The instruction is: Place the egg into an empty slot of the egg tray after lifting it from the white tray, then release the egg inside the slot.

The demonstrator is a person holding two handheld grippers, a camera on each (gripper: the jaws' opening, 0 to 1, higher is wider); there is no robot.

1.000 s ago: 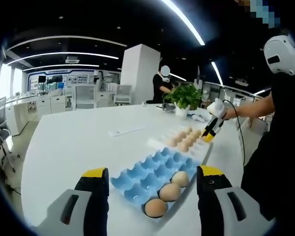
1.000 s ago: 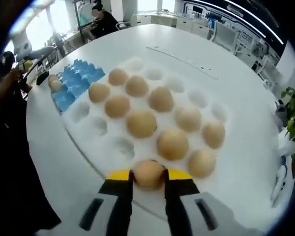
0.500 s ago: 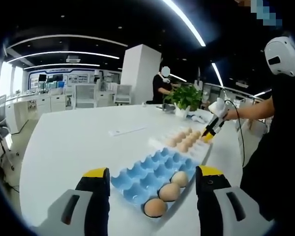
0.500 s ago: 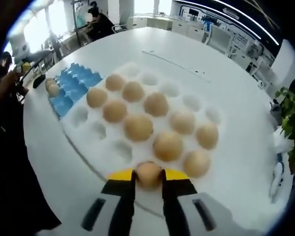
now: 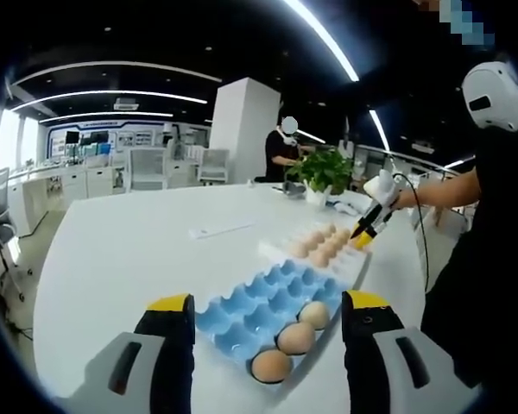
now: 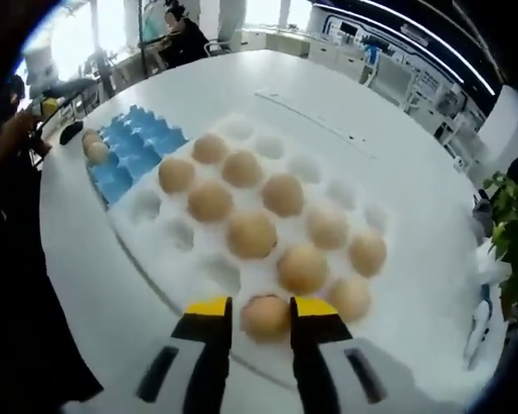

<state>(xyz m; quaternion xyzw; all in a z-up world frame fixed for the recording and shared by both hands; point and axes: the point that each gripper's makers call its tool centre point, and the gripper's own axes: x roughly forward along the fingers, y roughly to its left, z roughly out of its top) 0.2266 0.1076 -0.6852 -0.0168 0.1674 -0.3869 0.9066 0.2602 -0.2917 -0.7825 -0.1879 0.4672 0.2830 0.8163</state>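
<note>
Blue egg tray [image 5: 268,302]: three eggs. White tray [image 6: 177,259]: ten. Right hand-held gripper [image 6: 261,309] brackets an egg [image 6: 265,316], contact uncertain; left hand-held gripper [image 5: 263,304] wide open, empty.

Bright ceiling strip lights [image 5: 328,39], window glare, soft blur, strong fisheye bending at edges

Potted plant [image 5: 326,169] beyond white table [image 5: 138,250]

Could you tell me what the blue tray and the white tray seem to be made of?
Blue tray: likely moulded plastic, from its smooth, saturated cups, though pulp isn't excluded. White tray: probably foam or moulded plastic, matte with soft rounded hollows.
</note>
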